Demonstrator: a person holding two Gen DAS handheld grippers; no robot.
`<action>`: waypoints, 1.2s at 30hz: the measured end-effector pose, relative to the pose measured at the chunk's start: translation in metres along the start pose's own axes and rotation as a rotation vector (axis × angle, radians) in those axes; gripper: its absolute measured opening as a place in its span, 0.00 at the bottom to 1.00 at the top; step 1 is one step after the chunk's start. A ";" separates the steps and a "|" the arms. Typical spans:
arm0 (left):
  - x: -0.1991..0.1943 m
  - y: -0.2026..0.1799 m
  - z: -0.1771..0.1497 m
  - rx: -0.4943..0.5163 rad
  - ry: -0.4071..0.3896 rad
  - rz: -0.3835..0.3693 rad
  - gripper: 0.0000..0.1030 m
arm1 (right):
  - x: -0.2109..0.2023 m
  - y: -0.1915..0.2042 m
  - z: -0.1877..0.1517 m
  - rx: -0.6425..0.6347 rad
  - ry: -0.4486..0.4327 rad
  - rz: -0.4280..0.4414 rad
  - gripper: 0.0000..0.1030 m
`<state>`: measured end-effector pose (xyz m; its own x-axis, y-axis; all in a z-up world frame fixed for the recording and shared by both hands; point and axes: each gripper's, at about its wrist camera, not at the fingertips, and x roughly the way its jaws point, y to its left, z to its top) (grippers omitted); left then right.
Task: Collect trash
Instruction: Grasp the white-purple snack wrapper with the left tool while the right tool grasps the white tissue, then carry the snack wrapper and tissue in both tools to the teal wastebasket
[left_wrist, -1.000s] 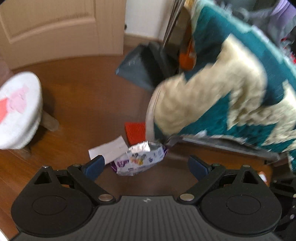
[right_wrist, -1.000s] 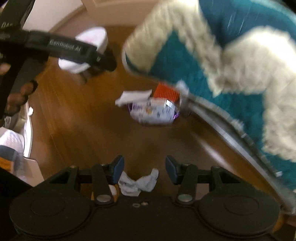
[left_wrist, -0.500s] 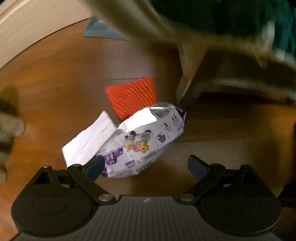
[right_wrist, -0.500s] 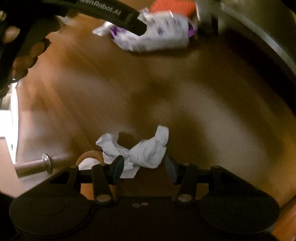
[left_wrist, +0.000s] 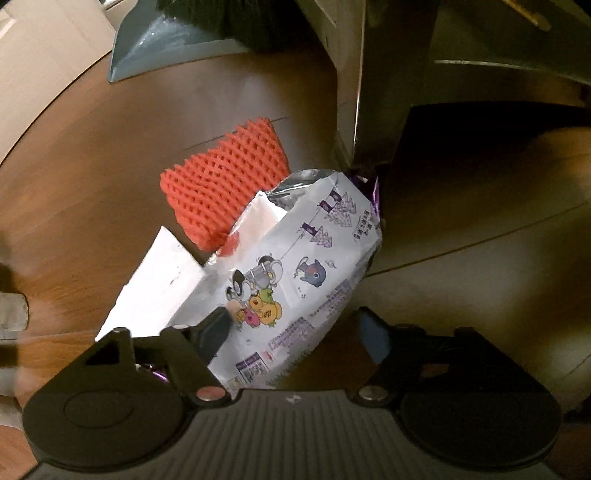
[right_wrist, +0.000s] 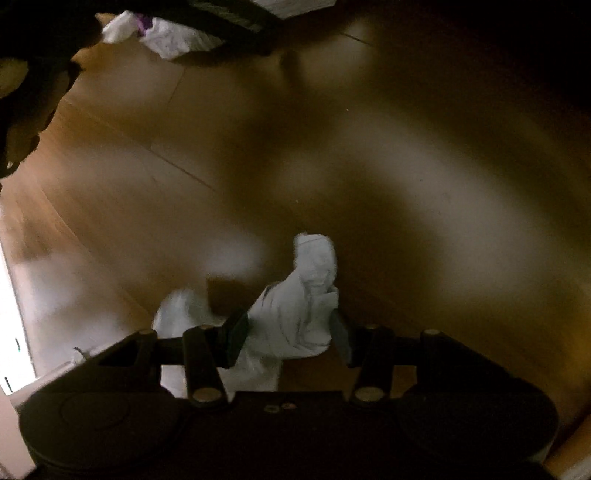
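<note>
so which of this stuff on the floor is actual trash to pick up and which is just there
Trash to collect:
- snack wrapper, between the closing left gripper jaws
- crumpled tissue, between the right gripper jaws
- orange foam net
- white paper

Just there:
- grey dustpan
- furniture leg
- wooden floor

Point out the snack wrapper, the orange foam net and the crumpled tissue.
snack wrapper (left_wrist: 295, 280), left wrist view, on its printed front.
orange foam net (left_wrist: 221, 181), left wrist view, on the middle of the mesh.
crumpled tissue (right_wrist: 295, 317), right wrist view, on its main bunched part.
</note>
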<state>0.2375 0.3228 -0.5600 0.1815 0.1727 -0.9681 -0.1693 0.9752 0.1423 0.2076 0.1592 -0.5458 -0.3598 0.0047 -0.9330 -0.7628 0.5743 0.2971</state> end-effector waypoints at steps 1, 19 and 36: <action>0.001 0.000 0.001 0.003 0.003 0.001 0.62 | 0.002 0.002 0.001 -0.011 0.004 -0.013 0.47; -0.030 -0.005 -0.017 -0.100 0.006 -0.042 0.19 | -0.030 0.005 -0.021 -0.187 -0.096 -0.118 0.34; -0.188 0.004 -0.012 -0.123 -0.088 -0.182 0.19 | -0.195 -0.021 -0.071 -0.134 -0.405 -0.162 0.03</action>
<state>0.1914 0.2926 -0.3794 0.3032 0.0120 -0.9529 -0.2419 0.9681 -0.0648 0.2552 0.0880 -0.3555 -0.0118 0.2585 -0.9659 -0.8645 0.4829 0.1398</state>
